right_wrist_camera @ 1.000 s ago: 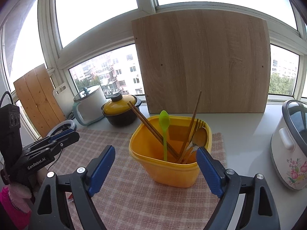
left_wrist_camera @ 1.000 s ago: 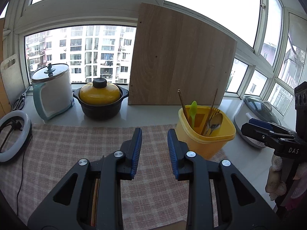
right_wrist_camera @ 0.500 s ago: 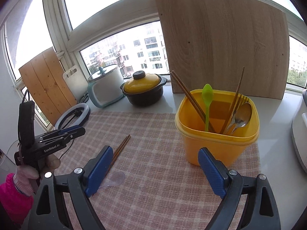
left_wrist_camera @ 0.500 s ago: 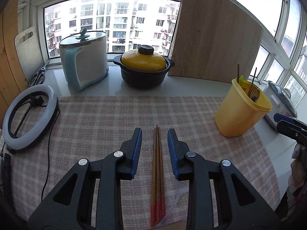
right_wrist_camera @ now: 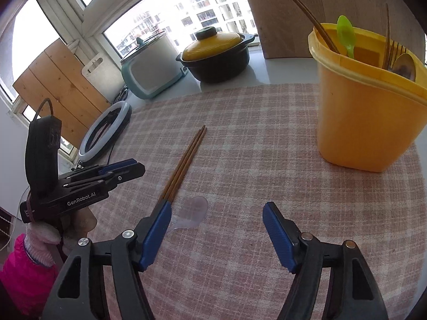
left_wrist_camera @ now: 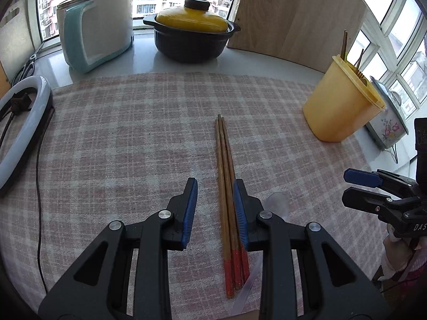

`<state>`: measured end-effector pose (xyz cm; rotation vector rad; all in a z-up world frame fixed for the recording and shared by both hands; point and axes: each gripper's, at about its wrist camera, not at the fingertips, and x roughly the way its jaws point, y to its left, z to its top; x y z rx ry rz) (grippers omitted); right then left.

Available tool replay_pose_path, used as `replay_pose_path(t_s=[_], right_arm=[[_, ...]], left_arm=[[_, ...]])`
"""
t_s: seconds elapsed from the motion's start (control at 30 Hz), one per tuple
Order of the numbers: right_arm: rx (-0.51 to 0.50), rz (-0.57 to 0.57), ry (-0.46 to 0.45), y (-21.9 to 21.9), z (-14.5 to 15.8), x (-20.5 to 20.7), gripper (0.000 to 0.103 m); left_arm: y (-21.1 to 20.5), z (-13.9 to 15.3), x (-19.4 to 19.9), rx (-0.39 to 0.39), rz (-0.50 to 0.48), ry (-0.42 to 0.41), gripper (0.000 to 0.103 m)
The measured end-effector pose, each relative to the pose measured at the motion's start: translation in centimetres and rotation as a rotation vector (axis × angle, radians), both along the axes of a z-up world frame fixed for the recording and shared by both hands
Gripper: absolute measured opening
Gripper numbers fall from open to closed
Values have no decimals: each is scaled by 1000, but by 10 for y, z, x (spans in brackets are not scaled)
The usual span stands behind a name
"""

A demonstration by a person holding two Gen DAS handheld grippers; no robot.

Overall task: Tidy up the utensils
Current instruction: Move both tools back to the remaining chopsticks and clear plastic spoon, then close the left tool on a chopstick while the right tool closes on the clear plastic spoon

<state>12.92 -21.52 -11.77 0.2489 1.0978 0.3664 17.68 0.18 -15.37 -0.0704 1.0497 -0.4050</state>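
Wooden chopsticks with red ends lie on the checked cloth; they also show in the right wrist view. A clear plastic spoon lies beside them. My left gripper is open, low over the cloth, with the chopsticks between its jaws near the right one. My right gripper is open wide and empty, above the spoon. The yellow utensil holder stands at the right with chopsticks, a green spoon, a fork and a metal spoon in it; it also shows in the left wrist view.
A yellow-lidded black pot and a white and teal cooker stand at the back. A wooden board leans on the window. A ring light lies at the left. A floral cooker stands right of the holder.
Both grippers have tilted down and moved lower toward the cloth. The left gripper has come down over the chopsticks. The right gripper has moved left from the holder toward the clear spoon.
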Motion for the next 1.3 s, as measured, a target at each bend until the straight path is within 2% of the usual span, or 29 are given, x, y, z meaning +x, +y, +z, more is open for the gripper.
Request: replay_pose_path(t_s=[0.03, 0.17, 0.27, 0.37, 0.47, 0.9, 1.07, 1.13, 1.17, 1.3], right_arm=[[17, 6, 23, 3, -7, 0, 60], [94, 6, 116, 7, -29, 4, 47], [103, 10, 144, 14, -40, 6, 45], [120, 11, 174, 20, -48, 8, 41], [133, 2, 199, 24, -54, 11, 38], [158, -37, 239, 27, -65, 19, 26], [159, -47, 244, 30, -66, 24, 21], [154, -47, 242, 32, -66, 25, 20], [148, -48, 240, 33, -66, 26, 20], [121, -47, 237, 39, -65, 31, 16]], left_arm=[[-2, -3, 0, 7, -4, 7, 27], [-9, -14, 2, 12, -27, 47, 27], [-14, -21, 5, 39, -32, 58, 27], [-17, -27, 7, 30, -37, 76, 26], [-19, -32, 10, 60, -40, 78, 18], [-25, -39, 14, 100, -64, 78, 18], [-31, -40, 19, 139, -78, 67, 18], [-32, -42, 21, 151, -78, 64, 15], [-33, -42, 22, 168, -76, 56, 9], [-29, -42, 22, 159, -79, 57, 7]])
